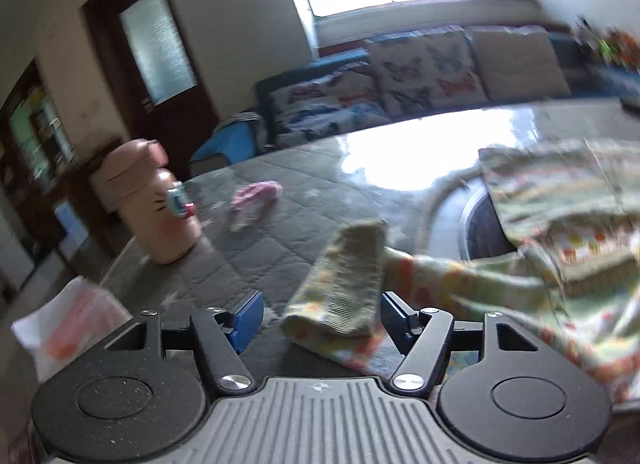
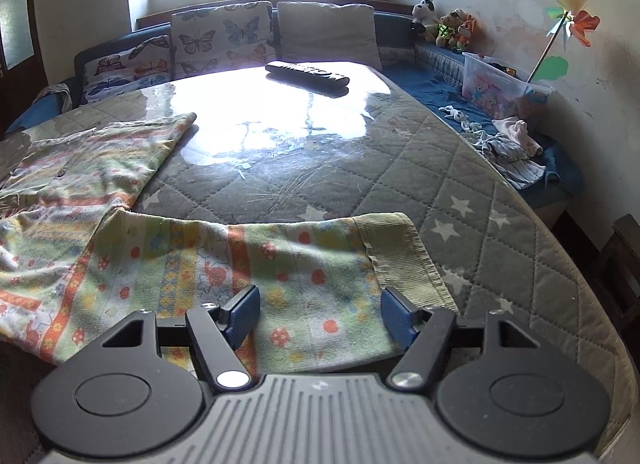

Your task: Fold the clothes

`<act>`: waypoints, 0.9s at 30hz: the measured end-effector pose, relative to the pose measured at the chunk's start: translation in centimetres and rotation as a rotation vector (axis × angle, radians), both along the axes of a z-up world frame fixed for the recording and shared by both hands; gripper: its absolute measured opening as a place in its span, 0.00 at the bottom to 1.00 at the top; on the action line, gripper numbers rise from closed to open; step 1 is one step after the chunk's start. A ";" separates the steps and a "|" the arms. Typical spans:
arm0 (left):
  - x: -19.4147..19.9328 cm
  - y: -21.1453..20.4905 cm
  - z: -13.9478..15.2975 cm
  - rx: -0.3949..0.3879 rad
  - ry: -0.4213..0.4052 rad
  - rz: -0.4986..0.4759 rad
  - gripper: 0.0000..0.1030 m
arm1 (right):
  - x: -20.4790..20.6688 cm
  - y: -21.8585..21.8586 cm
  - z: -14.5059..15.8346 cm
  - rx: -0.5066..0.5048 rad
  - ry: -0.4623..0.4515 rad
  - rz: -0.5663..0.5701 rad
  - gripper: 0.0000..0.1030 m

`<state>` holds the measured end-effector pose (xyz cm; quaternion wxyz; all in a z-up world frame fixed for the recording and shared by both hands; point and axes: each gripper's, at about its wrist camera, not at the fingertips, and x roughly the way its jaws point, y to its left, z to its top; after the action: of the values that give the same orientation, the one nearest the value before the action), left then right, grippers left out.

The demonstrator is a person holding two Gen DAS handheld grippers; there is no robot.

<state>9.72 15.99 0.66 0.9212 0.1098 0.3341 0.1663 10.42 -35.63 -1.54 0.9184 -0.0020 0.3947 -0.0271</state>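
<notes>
We work at a quilted table (image 2: pixel 460 183) where a printed garment (image 2: pixel 280 264) lies spread across the near left part. Our left gripper (image 1: pixel 320 316) has its jaws spread; one sleeve's ribbed cuff (image 1: pixel 352 264) stands up between them, near the right pad, though blur hides whether it touches. Our right gripper (image 2: pixel 318 314) is also spread, hovering over the other sleeve (image 2: pixel 400 248), which lies flat with its cuff toward the right. A pink bottle (image 1: pixel 160 203) stands to the left, and a remote (image 2: pixel 307 73) rests at the far edge.
</notes>
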 end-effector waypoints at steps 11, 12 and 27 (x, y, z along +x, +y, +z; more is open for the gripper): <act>3.9 4.1 -2.0 0.064 0.040 0.107 0.67 | 0.8 0.0 -0.2 -0.002 -0.004 0.002 0.73; 4.2 5.0 -1.9 0.057 0.037 0.140 0.67 | 1.0 0.0 -0.2 -0.005 -0.004 0.003 0.73; 3.6 8.1 -1.7 -0.071 0.031 0.083 0.33 | 3.0 -0.5 -0.6 -0.002 -0.026 -0.022 0.74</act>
<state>13.28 24.07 -0.99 0.9116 0.0658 0.3583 0.1907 13.45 -36.14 -2.18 0.9231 0.0018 0.3826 -0.0374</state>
